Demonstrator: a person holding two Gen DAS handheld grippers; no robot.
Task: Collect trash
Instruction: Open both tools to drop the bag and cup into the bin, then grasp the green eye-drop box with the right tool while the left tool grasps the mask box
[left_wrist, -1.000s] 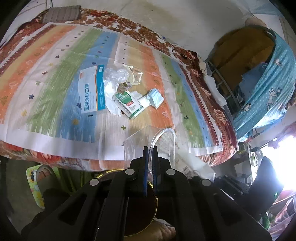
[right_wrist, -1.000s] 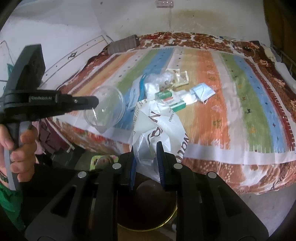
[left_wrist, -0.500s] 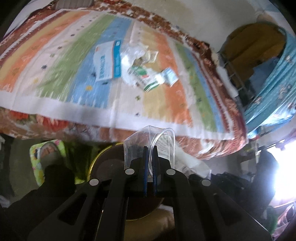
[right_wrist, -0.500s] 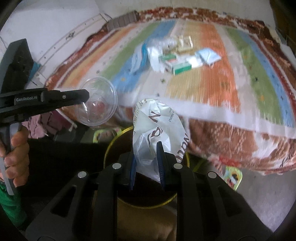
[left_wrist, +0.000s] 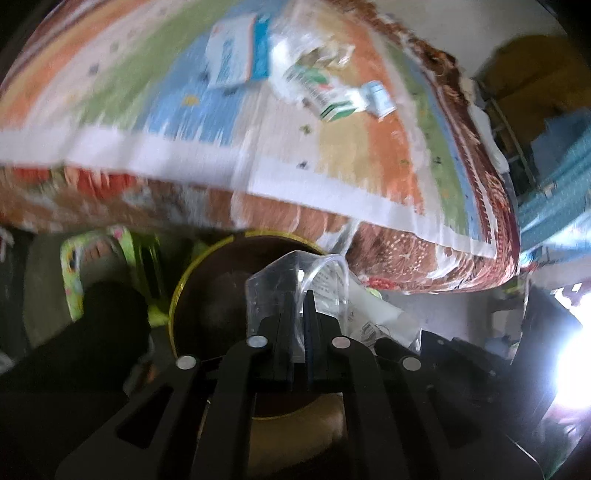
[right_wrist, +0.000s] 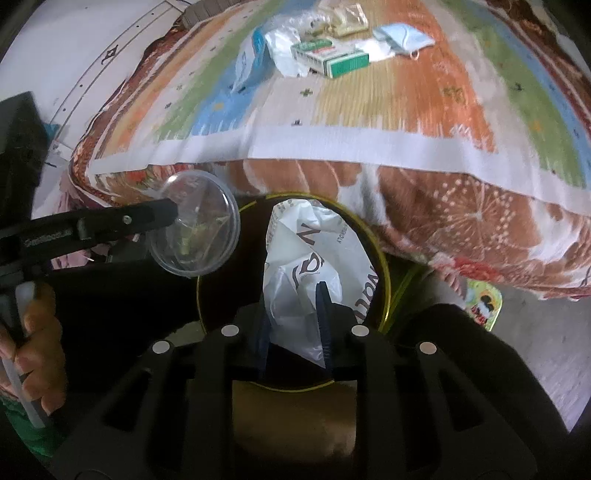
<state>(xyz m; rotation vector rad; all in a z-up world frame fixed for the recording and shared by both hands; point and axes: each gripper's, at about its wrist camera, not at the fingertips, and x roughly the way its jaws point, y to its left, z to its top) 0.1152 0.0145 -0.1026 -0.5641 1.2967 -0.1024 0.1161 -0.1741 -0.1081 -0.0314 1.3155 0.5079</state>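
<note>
White bag (right_wrist: 314, 266) between just-opening right tool (right_wrist: 293, 332); left tool (left_wrist: 301, 314) clamps clear cup (left_wrist: 295, 280).

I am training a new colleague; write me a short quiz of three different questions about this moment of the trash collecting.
1. True or false: the left gripper is shut on the clear plastic cup.
2. What lies between the fingers of the right gripper? A) face mask B) white plastic bag C) green box
3. Fill in: both held things hang over the yellow-rimmed ____.

Key
1. True.
2. B, the white plastic bag; the jaws have just been opening.
3. bin.
</note>
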